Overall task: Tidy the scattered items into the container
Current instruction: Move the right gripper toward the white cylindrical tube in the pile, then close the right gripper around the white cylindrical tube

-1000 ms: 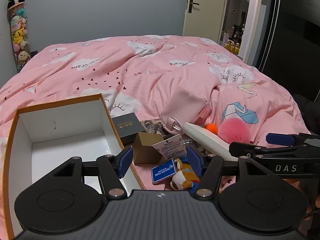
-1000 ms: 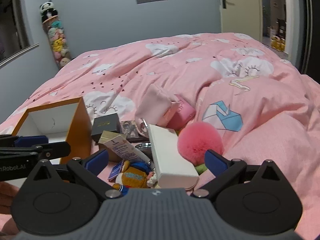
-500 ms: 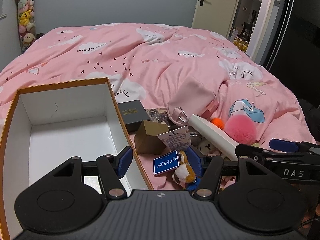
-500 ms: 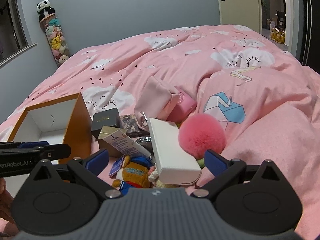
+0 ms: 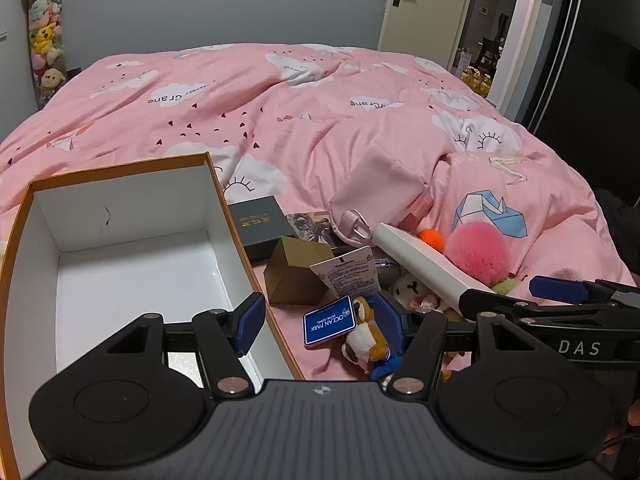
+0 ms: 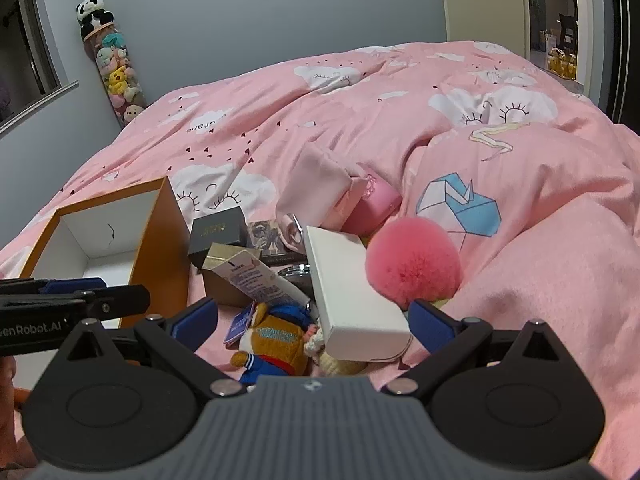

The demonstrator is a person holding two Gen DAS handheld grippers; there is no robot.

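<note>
An open orange box with a white inside (image 5: 120, 256) lies on the pink bed; it also shows in the right wrist view (image 6: 100, 236). A pile lies to its right: a black box (image 5: 258, 226), a gold box (image 5: 296, 276), a blue card (image 5: 330, 320), a plush in blue clothes (image 5: 366, 340), a long white box (image 6: 352, 296) and a pink pompom (image 6: 412, 264). My left gripper (image 5: 318, 322) is open and empty, straddling the box's right wall and the card. My right gripper (image 6: 314, 318) is open and empty above the plush and the white box.
A pink pouch (image 6: 316, 188) and a pink case (image 6: 374, 206) lie behind the pile. The pink duvet (image 6: 520, 240) bulges up on the right. A tube of plush toys (image 6: 116, 76) stands by the grey wall. A door (image 5: 420, 4) stands open at the back right.
Both grippers have lifted and tilted down a little over the pile, so the box and items sit lower and nearer. Both stay open and empty. No item has moved.
</note>
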